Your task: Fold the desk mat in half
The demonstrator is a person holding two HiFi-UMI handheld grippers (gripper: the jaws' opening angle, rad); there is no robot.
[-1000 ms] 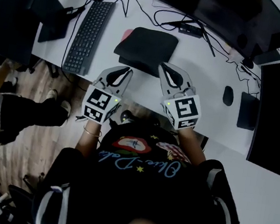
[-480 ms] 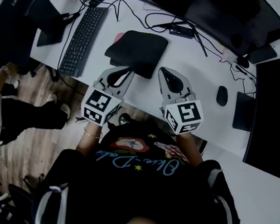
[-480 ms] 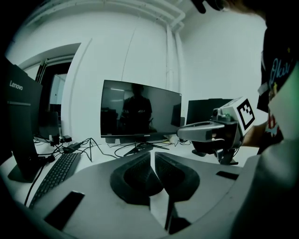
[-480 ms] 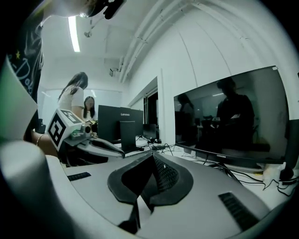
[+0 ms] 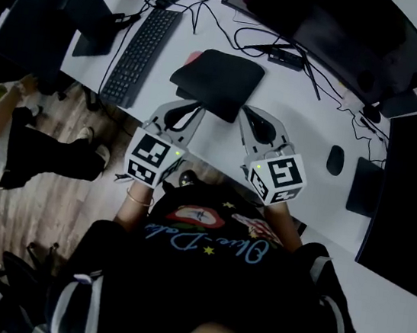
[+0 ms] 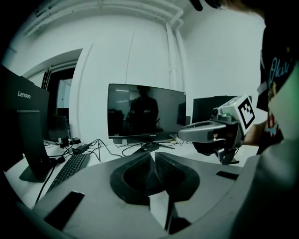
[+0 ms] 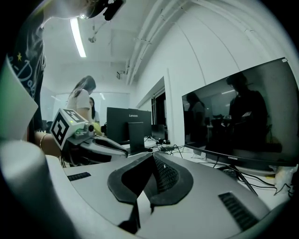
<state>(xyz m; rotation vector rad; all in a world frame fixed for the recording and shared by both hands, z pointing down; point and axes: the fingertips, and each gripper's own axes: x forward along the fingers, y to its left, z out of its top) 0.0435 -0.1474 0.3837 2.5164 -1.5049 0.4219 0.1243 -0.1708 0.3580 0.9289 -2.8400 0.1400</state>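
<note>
Hard to make out: desk mat [image 5: 219,77], a dark rounded shape with little detail; layers along its near edge unclear, so no telling whether doubled over. Seen in the head view only.
Mostly covered: small pink thing [image 5: 195,56] peeking out at the mat's 10 o'clock corner, kind unknown.
Cut off: curved monitor [image 5: 328,25] clipped by the top edge of the head view; second dark screen [image 5: 414,191] clipped at 3 o'clock.
Left gripper [image 5: 193,107]: pressed together, pads meeting at the tips, nothing between them. Held over the near edge of the desk, tips near the mat's 6 o'clock edge, contact not visible.
Right gripper [image 5: 248,112]: likewise pressed together and pinching nothing. Just beside the left one at its 3 o'clock, tips also near the mat's near edge.
Surface [image 5: 300,117]: white desk. Mat toward the near edge, at 12 o'clock from both grippers. Black keyboard [image 5: 141,56] at the mat's 9 o'clock, dark mouse [image 5: 336,161] at its 4 o'clock, tangle of black cables [image 5: 236,23] at 12 o'clock.
Room: black monitor [image 5: 46,8] marked Lenovo at 10 o'clock, wooden floor [image 5: 51,194] below the desk edge, another person's legs [image 5: 41,154] at 9 o'clock, white walls in both gripper views.
</note>
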